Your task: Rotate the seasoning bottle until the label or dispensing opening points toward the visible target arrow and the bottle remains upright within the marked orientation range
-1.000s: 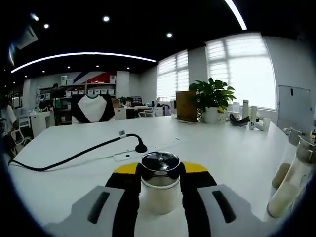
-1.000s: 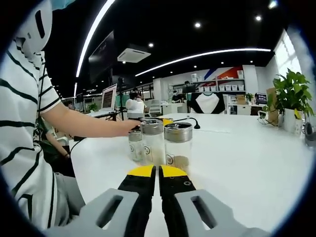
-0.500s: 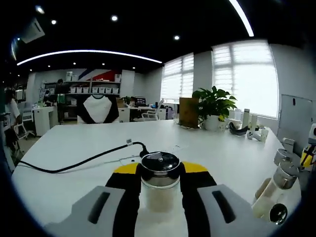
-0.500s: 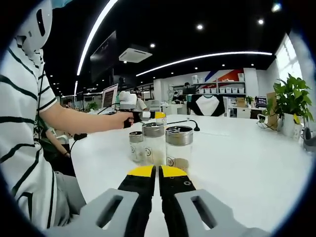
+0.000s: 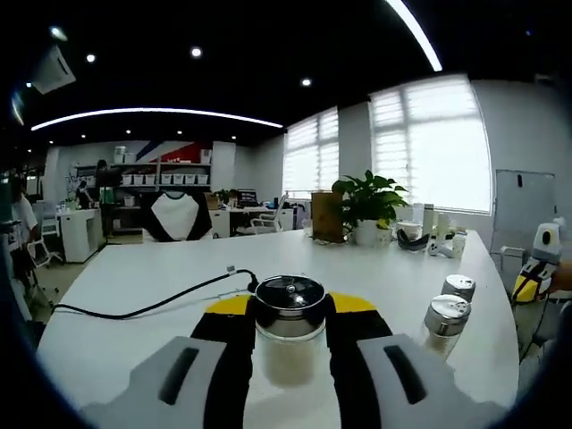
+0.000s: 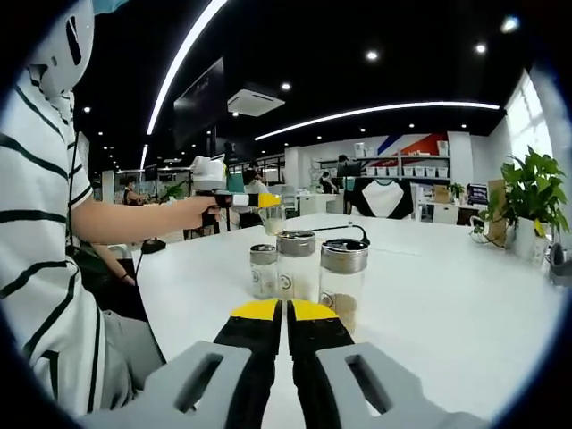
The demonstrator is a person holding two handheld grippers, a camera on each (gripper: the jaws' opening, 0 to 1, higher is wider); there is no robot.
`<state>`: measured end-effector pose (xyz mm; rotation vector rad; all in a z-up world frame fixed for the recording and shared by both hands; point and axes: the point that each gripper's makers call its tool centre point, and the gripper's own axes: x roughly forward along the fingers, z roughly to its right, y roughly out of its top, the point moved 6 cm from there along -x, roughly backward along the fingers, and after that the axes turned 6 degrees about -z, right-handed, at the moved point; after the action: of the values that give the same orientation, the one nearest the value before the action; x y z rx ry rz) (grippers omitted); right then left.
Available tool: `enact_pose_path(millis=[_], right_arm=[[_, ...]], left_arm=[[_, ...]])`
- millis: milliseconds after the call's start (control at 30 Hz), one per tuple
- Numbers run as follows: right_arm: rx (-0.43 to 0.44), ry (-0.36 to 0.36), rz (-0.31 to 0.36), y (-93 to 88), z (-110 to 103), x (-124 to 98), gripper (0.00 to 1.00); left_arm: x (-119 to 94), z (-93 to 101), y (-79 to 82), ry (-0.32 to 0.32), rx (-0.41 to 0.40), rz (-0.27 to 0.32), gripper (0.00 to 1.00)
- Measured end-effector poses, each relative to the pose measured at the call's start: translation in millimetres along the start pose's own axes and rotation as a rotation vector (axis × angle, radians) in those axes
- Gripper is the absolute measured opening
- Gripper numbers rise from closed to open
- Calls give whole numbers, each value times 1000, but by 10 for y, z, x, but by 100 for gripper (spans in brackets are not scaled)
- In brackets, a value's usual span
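A glass seasoning bottle (image 5: 288, 353) with a shiny metal lid and pale powder inside stands upright between my left gripper's (image 5: 290, 306) yellow-tipped jaws, which are shut on it. In the right gripper view that left gripper (image 6: 257, 200) is held up in a person's hand, above the table at the left, with the bottle (image 6: 273, 217) in it. My right gripper (image 6: 286, 309) rests low over the white table (image 6: 447, 313), its jaws pressed together on nothing.
Three more lidded bottles (image 6: 296, 264) stand in a group just ahead of my right gripper; two of them (image 5: 444, 323) appear at the right of the left gripper view. A black cable (image 5: 152, 302) crosses the table. A potted plant (image 5: 366, 204) stands at the far edge. A striped sleeve (image 6: 36, 223) is at the left.
The left gripper has risen and drawn away from the bottle group, carrying its bottle. The left gripper view has swung, so the other bottles now stand farther off. The right gripper has barely moved.
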<state>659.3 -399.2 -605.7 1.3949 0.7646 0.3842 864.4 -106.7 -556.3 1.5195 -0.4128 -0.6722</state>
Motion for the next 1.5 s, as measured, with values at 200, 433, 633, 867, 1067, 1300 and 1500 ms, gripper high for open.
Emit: enact_pose_path(millis=[200,433,633,867,1067,1300,1500], right_arm=[[-3,-5,3,-12,-66,-56,0],[-11,-1,-7,-11,-101,-44,0],[-25,9,-9,33,-134,-16,0],[-34,21,-17,39,-178,9,0],[-35,24,-18,36,-193,18,0],[-35,24,-21,25,-200,10,0],[-33,11,-19,26,-178,-35,0]], left_arm=[[-288,155,-50,-26,32,-7,32],[-559,263,-148,-39,52,-12,32],[-706,312,-267,-40,43,-18,32],[-758,411,-376,-50,53,-32,32],[-717,530,-486,-72,65,-32,32],[-609,559,-721,-70,82,-86,32],[-569,536,-883,-75,60,-111,32]])
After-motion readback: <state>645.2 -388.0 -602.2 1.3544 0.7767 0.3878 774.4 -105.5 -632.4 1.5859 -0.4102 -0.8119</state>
